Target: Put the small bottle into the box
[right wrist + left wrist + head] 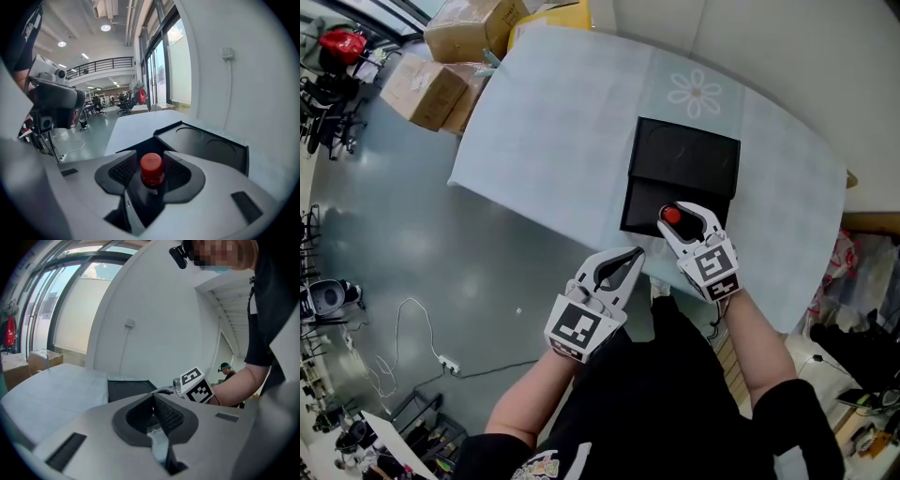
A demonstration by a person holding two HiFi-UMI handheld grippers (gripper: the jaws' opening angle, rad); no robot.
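A small bottle with a red cap (671, 215) (151, 168) is held between the jaws of my right gripper (677, 219) (151, 177), which is shut on it. It hangs over the near part of the open black box (643, 199) (206, 146), whose lid (686, 153) lies flat behind with two round hollows. My left gripper (631, 255) (157, 414) is shut on nothing, just off the table's near edge and left of the box (127, 390). Its view shows the right gripper's marker cube (195, 386).
The table (553, 122) has a pale blue cloth with a flower print (695, 92). Cardboard boxes (441, 80) stand on the floor past the far left corner. A cable and power strip (445, 364) lie on the grey floor. Bags (862, 272) crowd the right.
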